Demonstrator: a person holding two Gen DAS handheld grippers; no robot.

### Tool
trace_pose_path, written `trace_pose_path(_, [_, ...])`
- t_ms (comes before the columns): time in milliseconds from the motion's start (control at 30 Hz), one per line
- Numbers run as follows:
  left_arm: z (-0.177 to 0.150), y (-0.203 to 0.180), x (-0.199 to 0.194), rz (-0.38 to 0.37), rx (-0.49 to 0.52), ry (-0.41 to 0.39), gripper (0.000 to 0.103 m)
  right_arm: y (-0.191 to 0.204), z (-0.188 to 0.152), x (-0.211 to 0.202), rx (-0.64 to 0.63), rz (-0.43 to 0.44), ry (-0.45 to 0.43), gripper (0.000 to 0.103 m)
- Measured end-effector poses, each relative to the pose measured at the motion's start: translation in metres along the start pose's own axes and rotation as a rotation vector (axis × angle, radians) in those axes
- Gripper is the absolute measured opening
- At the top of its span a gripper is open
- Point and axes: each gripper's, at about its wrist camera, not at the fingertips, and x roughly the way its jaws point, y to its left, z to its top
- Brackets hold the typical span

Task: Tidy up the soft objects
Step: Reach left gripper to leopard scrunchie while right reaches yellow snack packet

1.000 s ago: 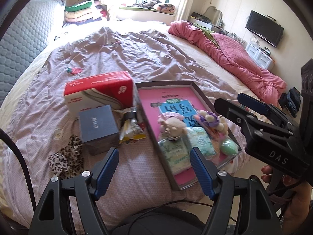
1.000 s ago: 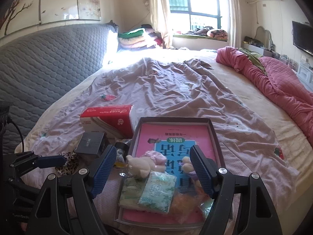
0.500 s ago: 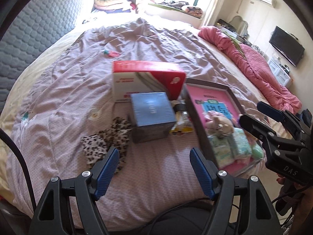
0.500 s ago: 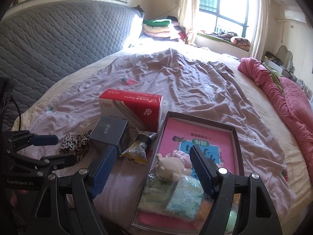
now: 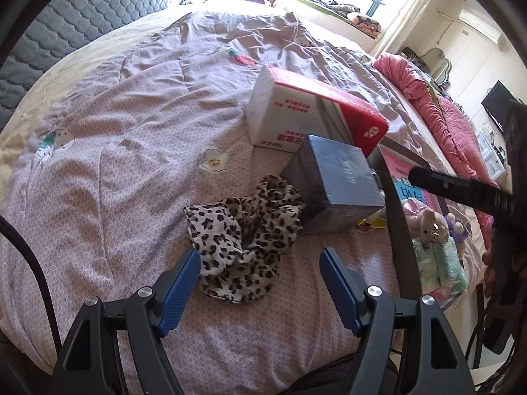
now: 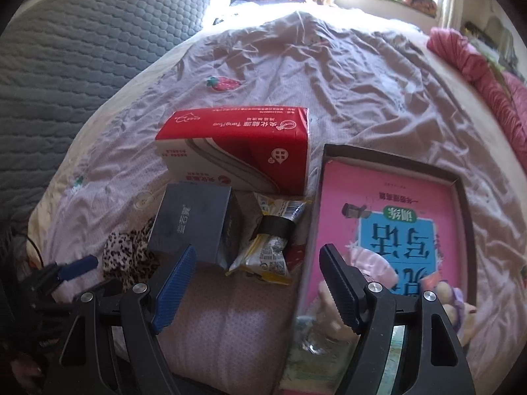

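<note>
Left wrist view: leopard-print cloth (image 5: 243,237) beside the dark box (image 5: 336,187).
Left gripper (image 5: 260,279) hangs spread and empty just short of it; right gripper (image 6: 257,279) likewise gapes empty.

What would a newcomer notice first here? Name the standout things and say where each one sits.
The red and white tissue pack stands out most, lying mid-bed on the lilac quilt. Just in front of it sits a dark blue box, with a crumpled leopard-print cloth against its near side, between the open left gripper's fingers. To the right, a shallow tray holds a bright pink book and small plush toys.
</note>
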Motion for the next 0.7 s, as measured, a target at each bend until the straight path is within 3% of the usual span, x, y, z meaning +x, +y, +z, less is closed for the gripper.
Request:
trace_pose_path(67, [0.001, 0.004, 0.003, -0.001, -0.002, -0.001, 0.074, -0.008, 0.010, 0.012, 0.087, 0.049, 0.031, 0.077])
trace_pose_path(267, [0.004, 0.011, 0.009, -0.029, -0.018, 0.011, 0.074, -0.011, 0.030, 0.038, 0.162, 0.019, 0.109, 0.060])
trace_pose_path(700, [0.007, 0.016, 0.016, -0.059, -0.025, 0.018, 0.074, -0.022, 0.036, 0.067, 0.258, -0.071, 0.229, 0.059])
